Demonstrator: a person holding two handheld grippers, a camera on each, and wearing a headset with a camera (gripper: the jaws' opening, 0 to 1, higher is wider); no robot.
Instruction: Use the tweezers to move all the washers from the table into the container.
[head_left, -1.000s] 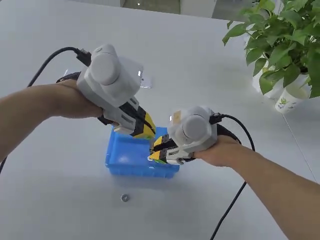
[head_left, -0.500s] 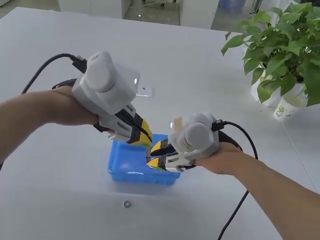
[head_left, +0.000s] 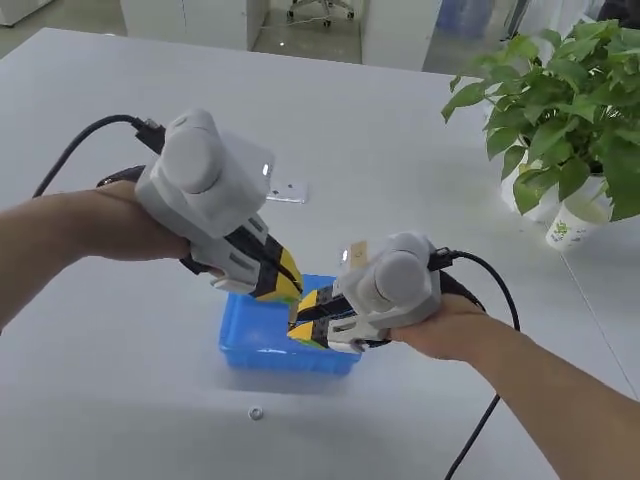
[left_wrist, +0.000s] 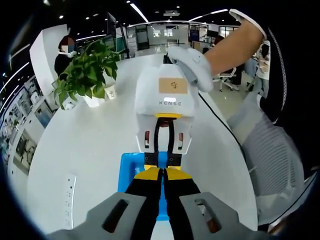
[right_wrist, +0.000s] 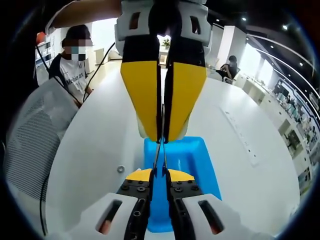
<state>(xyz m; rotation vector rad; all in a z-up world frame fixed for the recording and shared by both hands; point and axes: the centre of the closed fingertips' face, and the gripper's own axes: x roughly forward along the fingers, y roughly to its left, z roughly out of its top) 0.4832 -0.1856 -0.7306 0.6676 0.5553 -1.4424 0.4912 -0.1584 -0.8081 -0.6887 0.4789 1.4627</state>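
While the two tongs meet tip to tip above a blue container (head_left: 245, 352) on a white worktop (head_left: 400, 150), both are clenched. The left tongs (head_left: 288, 286) slant down from the left, closed on thin metal tweezers (right_wrist: 159, 147). The right tongs (head_left: 299, 326) reach in from the right. In the right gripper view they grip the other end of the same tweezers. The tweezers hang over the container's open top. One small washer (head_left: 256, 412) lies on the worktop just outside the container's near wall. Whether anything lies inside the container cannot be made out. A leafy potted plant (head_left: 565, 110) stands well apart at the far right.
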